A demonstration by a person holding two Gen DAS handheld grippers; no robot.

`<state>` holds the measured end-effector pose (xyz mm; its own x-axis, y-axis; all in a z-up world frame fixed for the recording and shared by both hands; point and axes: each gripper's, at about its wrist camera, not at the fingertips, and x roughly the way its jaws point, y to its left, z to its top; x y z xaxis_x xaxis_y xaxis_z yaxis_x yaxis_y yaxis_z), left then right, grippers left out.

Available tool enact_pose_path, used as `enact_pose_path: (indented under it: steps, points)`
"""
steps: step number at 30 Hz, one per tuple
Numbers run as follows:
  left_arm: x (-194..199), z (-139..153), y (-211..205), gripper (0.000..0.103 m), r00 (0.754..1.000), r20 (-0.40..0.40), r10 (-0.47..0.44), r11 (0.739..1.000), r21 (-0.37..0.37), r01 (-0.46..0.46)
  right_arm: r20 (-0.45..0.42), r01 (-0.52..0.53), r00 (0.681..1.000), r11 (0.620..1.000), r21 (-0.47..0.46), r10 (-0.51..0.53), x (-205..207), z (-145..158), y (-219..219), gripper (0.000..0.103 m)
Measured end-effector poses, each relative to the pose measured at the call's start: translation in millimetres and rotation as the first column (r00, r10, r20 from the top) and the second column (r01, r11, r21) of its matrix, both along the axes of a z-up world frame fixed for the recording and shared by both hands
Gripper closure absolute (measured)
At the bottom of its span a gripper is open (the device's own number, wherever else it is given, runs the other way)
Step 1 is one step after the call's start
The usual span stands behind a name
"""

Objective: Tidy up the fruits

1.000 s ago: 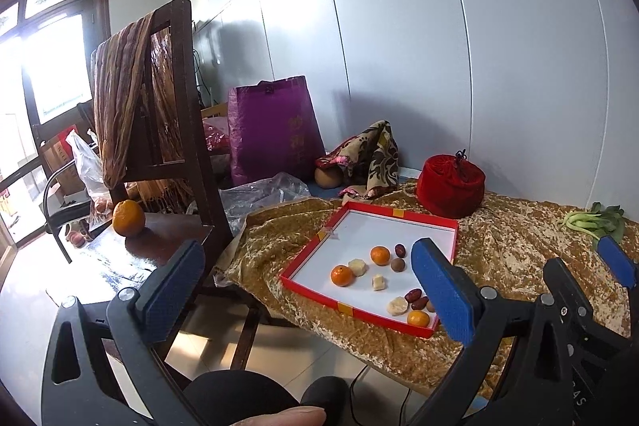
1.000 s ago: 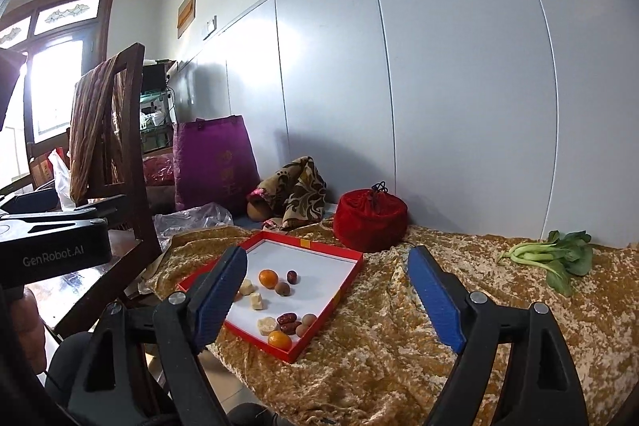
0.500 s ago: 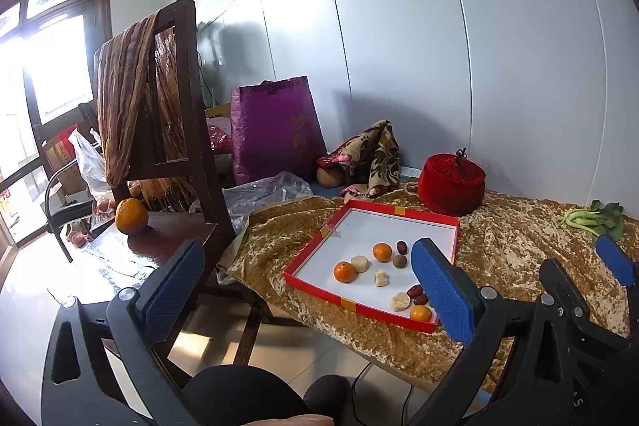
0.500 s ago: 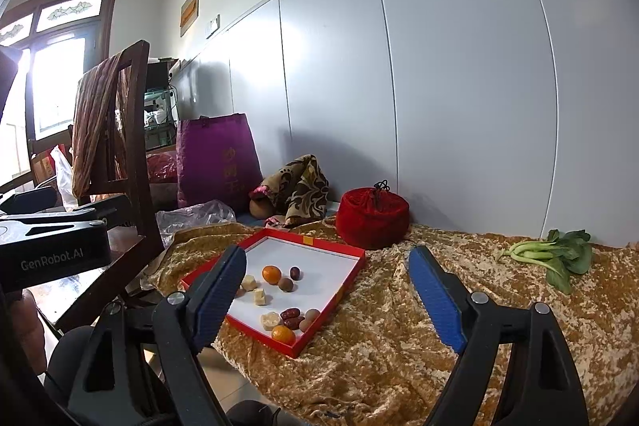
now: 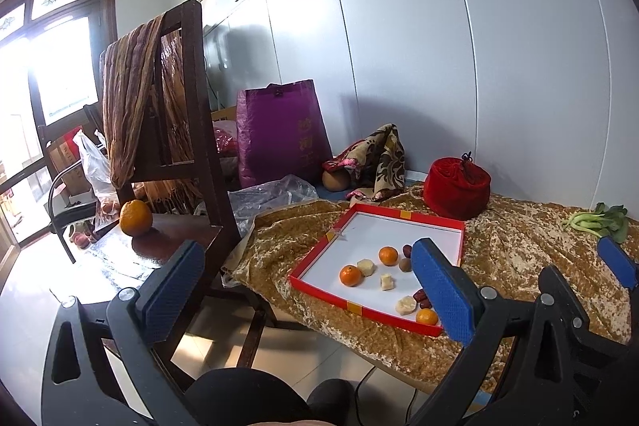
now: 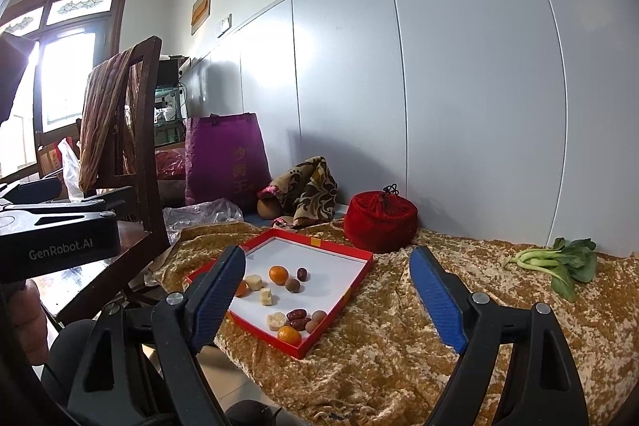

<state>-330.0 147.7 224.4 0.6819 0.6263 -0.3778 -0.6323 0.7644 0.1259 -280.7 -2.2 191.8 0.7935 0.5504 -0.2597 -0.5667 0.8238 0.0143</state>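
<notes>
A red tray (image 5: 319, 292) (image 6: 348, 300) with a white floor lies on the gold cloth. In it are small oranges (image 5: 350, 275) (image 6: 278, 274), red dates (image 5: 406, 249) (image 6: 297, 315), a brown round fruit (image 6: 292, 285) and pale chunks (image 5: 386, 281) (image 6: 265, 296). A larger orange (image 5: 135, 217) sits alone on the chair seat at left. My left gripper (image 5: 307, 290) hangs in front of the tray, open, with nothing between its pads. My right gripper (image 6: 327, 296) is short of the tray's right side, also open and holding nothing.
A red velvet pouch (image 5: 457, 190) (image 6: 379, 222) stands behind the tray. Bok choy (image 6: 559, 262) lies at the far right. A dark wooden chair (image 5: 199, 130) draped with a scarf stands left of the table, with a purple bag (image 5: 279, 134) and clear plastic behind it.
</notes>
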Motion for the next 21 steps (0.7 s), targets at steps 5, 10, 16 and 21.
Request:
enact_pose_path:
  steps: [5,10,16,21]
  points:
    - [0,0,0,0.0,1.0,0.0,0.003,1.0,0.0,-0.003,-0.008,0.002,1.0,1.0,-0.002,-0.002,2,-1,0,0.017]
    - [3,-2,2,0.0,1.0,-0.008,-0.012,1.0,-0.001,0.012,-0.01,-0.001,1.0,1.0,-0.004,0.001,3,-1,2,0.017]
    - [7,-4,6,0.0,1.0,-0.009,-0.013,1.0,-0.002,0.013,-0.009,-0.004,1.0,1.0,-0.006,0.004,4,-2,4,0.017]
    - [10,-8,8,0.0,1.0,-0.006,-0.007,1.0,0.005,0.007,-0.016,-0.006,1.0,1.0,-0.01,0.006,6,-3,9,0.017]
